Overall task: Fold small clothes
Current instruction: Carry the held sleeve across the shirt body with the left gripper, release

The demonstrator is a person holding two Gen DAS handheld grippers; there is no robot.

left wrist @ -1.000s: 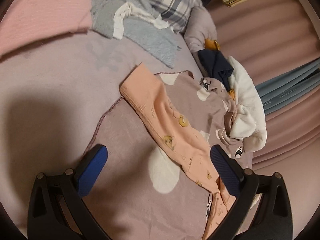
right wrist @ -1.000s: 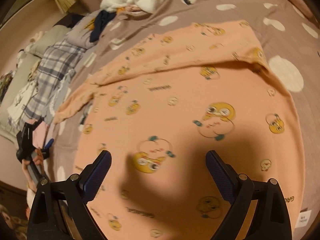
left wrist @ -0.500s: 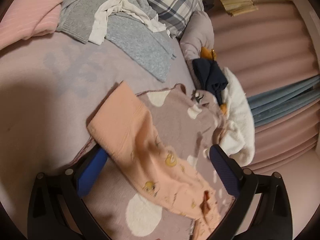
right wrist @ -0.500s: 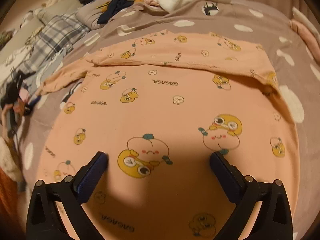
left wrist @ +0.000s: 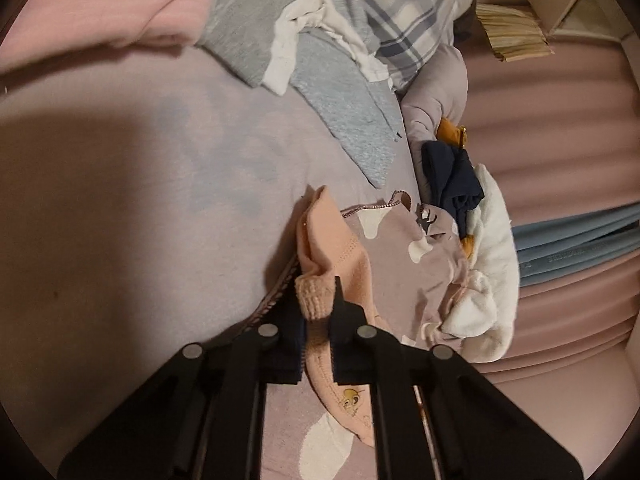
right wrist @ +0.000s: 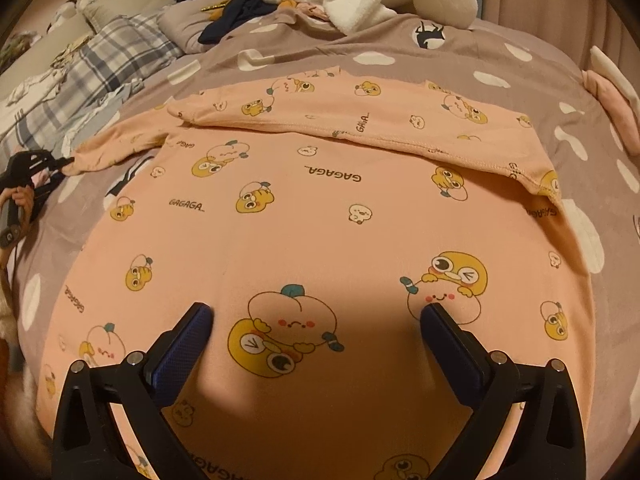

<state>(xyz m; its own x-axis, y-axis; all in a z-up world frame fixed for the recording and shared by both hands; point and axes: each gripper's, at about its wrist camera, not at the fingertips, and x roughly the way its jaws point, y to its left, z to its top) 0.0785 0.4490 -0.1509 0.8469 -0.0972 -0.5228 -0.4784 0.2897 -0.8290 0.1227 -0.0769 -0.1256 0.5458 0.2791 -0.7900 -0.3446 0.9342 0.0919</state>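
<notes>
A small peach shirt (right wrist: 320,216) printed with yellow cartoon faces lies spread flat on the spotted bedspread (right wrist: 460,56). Its far sleeve is folded across the top of the body. The other sleeve (right wrist: 116,144) stretches out to the left. My left gripper (left wrist: 318,320) is shut on that sleeve's ribbed cuff (left wrist: 316,296); it also shows at the left edge of the right wrist view (right wrist: 60,162). My right gripper (right wrist: 316,320) is open, low over the shirt's near part, with nothing between its fingers.
Grey clothes (left wrist: 320,76) and a plaid pillow (left wrist: 404,12) lie beyond the sleeve. A navy garment (left wrist: 452,176) and a white fleece item (left wrist: 488,256) sit on the bedspread's far edge. A pink blanket (left wrist: 100,4) is at the upper left.
My left gripper moved forward onto the sleeve end and closed on the cuff. My right gripper settled lower over the shirt body and stays open.
</notes>
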